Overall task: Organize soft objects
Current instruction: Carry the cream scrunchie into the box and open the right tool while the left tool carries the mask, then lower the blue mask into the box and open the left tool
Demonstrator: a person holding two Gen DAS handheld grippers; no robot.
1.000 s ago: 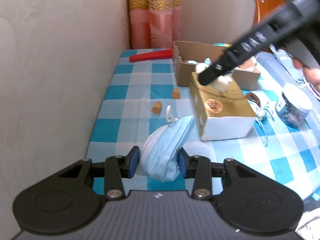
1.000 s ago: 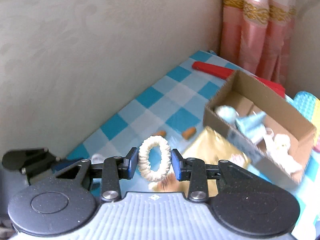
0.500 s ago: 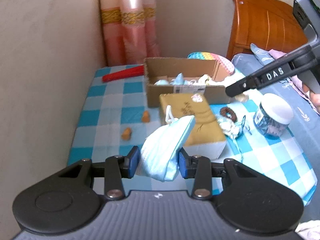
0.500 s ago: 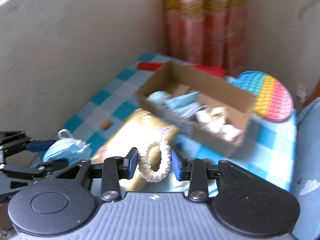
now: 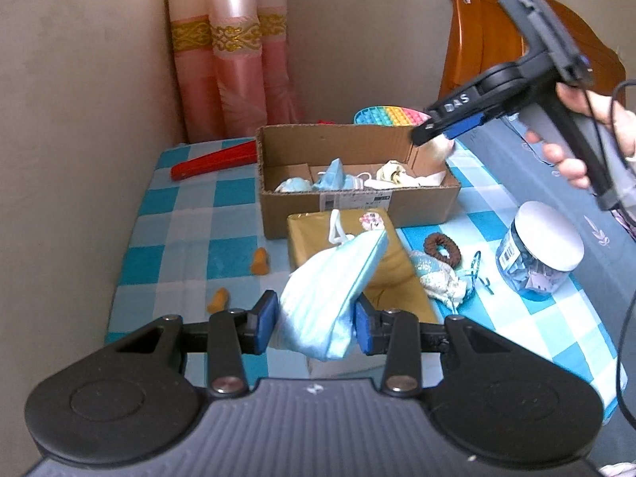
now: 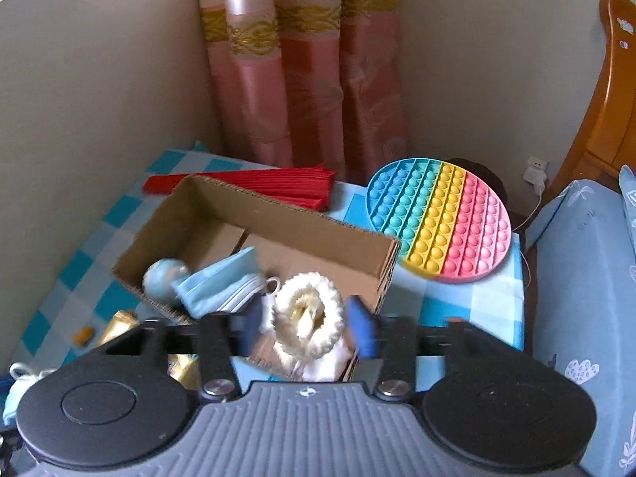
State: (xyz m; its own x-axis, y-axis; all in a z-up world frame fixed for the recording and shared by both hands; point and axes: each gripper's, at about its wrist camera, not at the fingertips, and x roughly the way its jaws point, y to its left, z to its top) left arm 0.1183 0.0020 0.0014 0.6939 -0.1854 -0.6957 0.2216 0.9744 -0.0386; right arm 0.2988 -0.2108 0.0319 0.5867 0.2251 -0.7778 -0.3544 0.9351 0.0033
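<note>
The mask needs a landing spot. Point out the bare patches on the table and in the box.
Bare cloth lies between the wall, the red fan and the cardboard box, with only two orange bits. The box's left end shows bare floor. It is crowded right of the gold box: brown scrunchie, pouch, jar.

Checked table [image 5: 190,214]; cardboard box [image 5: 357,208]

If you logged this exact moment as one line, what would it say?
left tongs: gripping blue face mask | right tongs: opening, cream scrunchie between them above cardboard box
</note>
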